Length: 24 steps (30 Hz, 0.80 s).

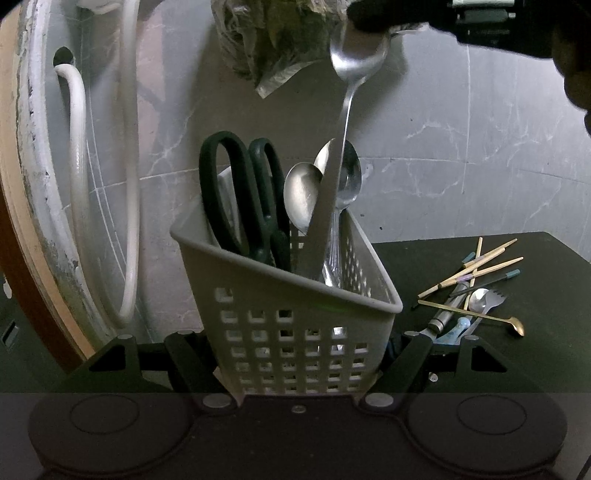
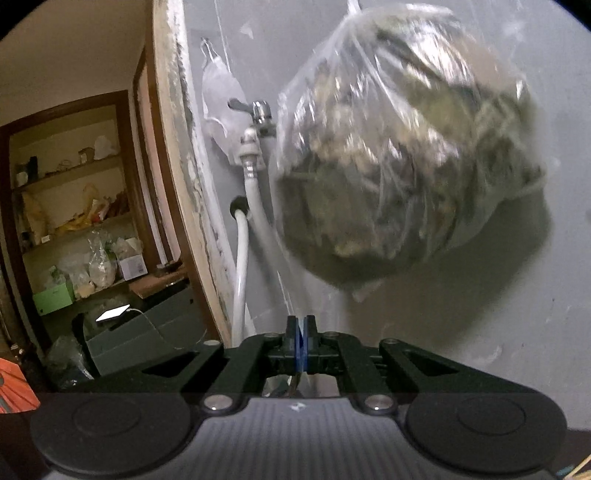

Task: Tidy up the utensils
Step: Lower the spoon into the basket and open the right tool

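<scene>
In the left wrist view my left gripper (image 1: 295,354) is shut on the grey perforated utensil holder (image 1: 295,325), one finger on each side wall. The holder contains black-handled scissors (image 1: 243,199), a knife (image 1: 325,214) and two spoons (image 1: 301,197). My right gripper (image 1: 369,22) hangs at the top, shut on the bowl of a steel spoon (image 1: 351,74) whose handle points down into the holder. In the right wrist view the right gripper (image 2: 301,328) has its pads pressed together; the spoon is hidden below them. Loose chopsticks (image 1: 476,266), a fork and spoons lie on the black counter (image 1: 535,350) to the right.
A grey marble wall (image 1: 461,155) is behind the holder. White hoses (image 1: 77,147) run down the left beside a tap (image 2: 258,110). A plastic bag of greenery (image 2: 402,155) hangs on the wall close in front of the right gripper. Shelves (image 2: 70,221) stand far left.
</scene>
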Available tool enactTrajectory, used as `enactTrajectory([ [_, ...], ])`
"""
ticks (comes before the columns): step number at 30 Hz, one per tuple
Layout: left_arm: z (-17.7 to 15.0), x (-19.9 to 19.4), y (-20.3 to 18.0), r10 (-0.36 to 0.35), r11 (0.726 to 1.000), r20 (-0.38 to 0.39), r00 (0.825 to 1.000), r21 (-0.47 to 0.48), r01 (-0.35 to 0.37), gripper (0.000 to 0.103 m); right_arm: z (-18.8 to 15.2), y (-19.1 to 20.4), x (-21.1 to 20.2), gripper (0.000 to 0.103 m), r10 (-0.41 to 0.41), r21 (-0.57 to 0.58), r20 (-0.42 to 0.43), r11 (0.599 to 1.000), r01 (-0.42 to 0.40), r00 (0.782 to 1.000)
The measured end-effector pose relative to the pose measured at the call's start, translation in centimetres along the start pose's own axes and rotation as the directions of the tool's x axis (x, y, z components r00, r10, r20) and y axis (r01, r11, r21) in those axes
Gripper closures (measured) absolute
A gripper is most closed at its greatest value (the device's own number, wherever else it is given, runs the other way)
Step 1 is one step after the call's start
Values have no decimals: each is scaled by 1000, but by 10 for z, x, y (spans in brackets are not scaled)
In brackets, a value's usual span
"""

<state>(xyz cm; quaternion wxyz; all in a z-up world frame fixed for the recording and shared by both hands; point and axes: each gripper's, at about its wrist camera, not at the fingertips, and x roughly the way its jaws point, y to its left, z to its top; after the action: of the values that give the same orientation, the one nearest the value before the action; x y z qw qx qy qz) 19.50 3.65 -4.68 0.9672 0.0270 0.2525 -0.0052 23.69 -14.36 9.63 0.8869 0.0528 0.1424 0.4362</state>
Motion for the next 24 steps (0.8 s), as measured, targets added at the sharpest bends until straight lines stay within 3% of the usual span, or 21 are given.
enactTrajectory([
  [12,0,1,-1,4,1000,-3,1000,6,-4,26,-33,8,26,100,-14,-10,-101,1000,13,995],
  [24,1,3,-2,6,1000,-10,1000,14,-6,26,-51,-1,28,100,-48,17,-142,999,51,989],
])
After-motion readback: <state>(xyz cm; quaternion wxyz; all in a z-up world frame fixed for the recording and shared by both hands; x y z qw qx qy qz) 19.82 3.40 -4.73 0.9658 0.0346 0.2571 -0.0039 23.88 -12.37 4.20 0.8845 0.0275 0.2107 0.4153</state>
